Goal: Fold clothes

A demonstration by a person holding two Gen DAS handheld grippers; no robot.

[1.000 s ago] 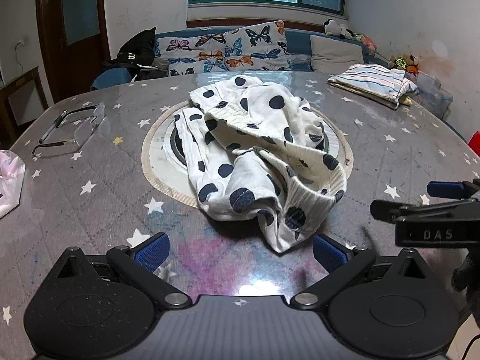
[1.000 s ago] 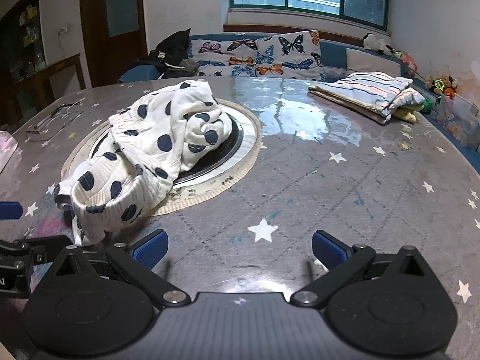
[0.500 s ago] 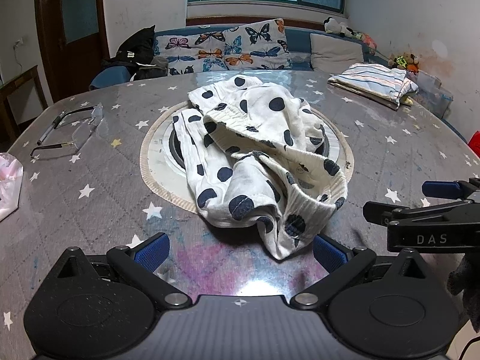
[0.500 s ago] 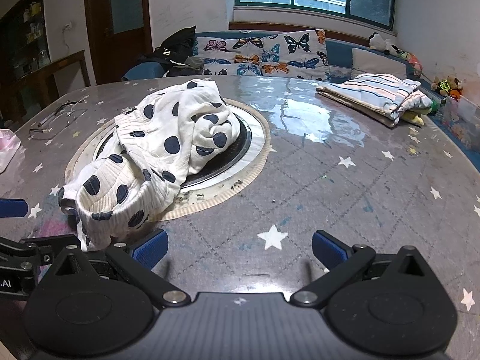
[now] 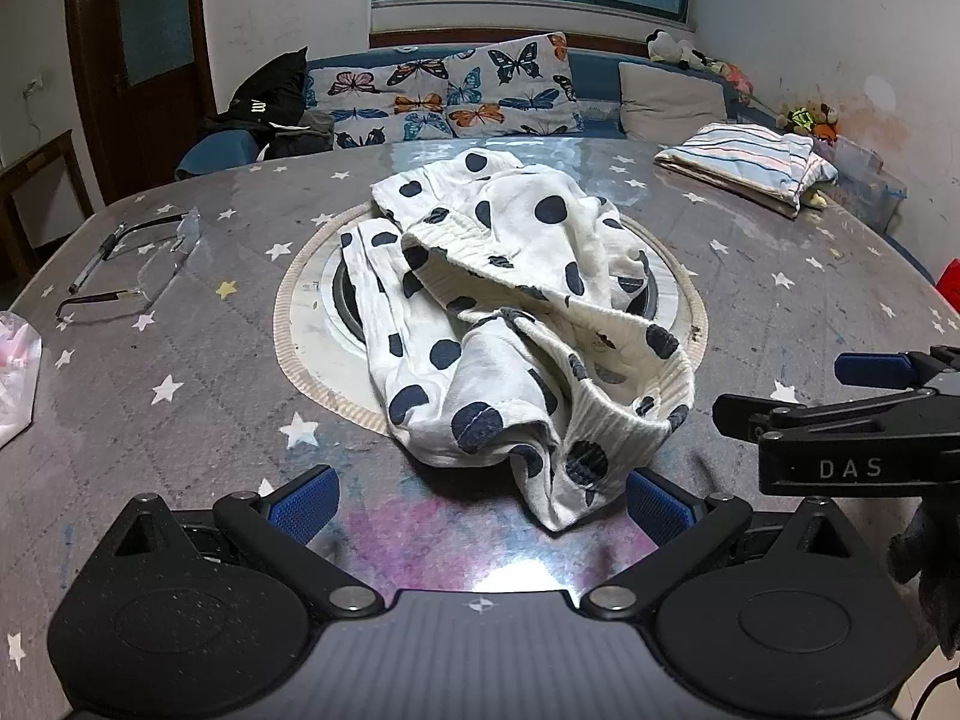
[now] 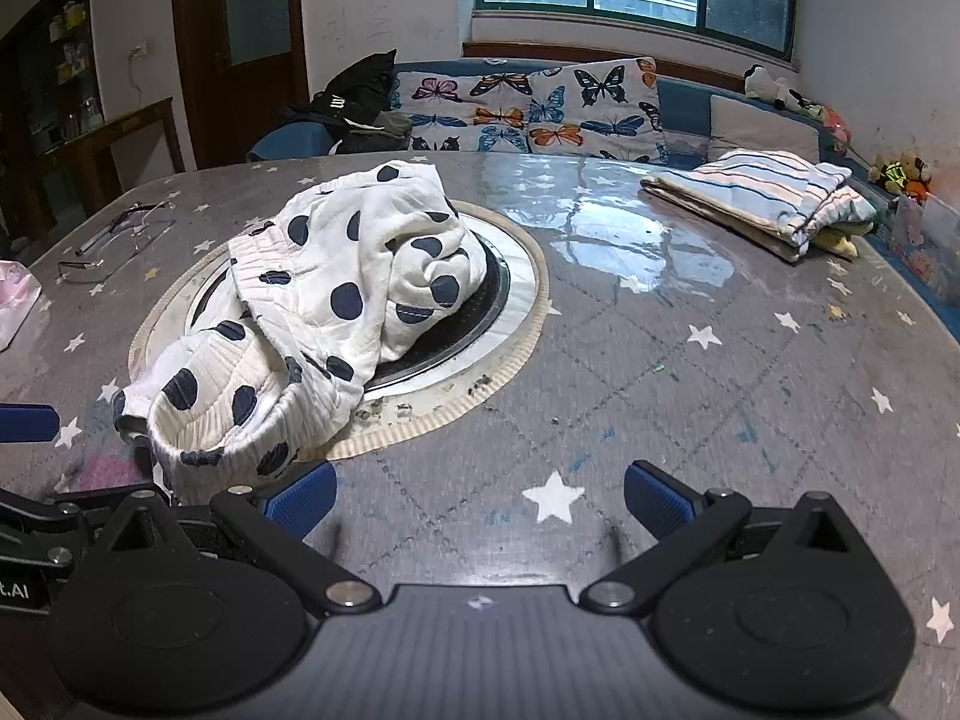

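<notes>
A crumpled polka-dot garment (image 5: 510,324) lies heaped over the round inset (image 5: 300,324) at the centre of the table (image 5: 180,408). The left gripper (image 5: 480,498) and right gripper (image 6: 477,495) hover near it, jaws spread, empty. A folded striped garment (image 6: 762,192) rests at the table's far edge.

- We count one crumpled polka-dot garment (image 5: 504,324), frame centre.
- One folded striped pile (image 5: 750,165), upper right.
- One pair of glasses (image 5: 135,267), left.
- Two grippers: left gripper (image 5: 480,501), right gripper (image 6: 477,495).
</notes>
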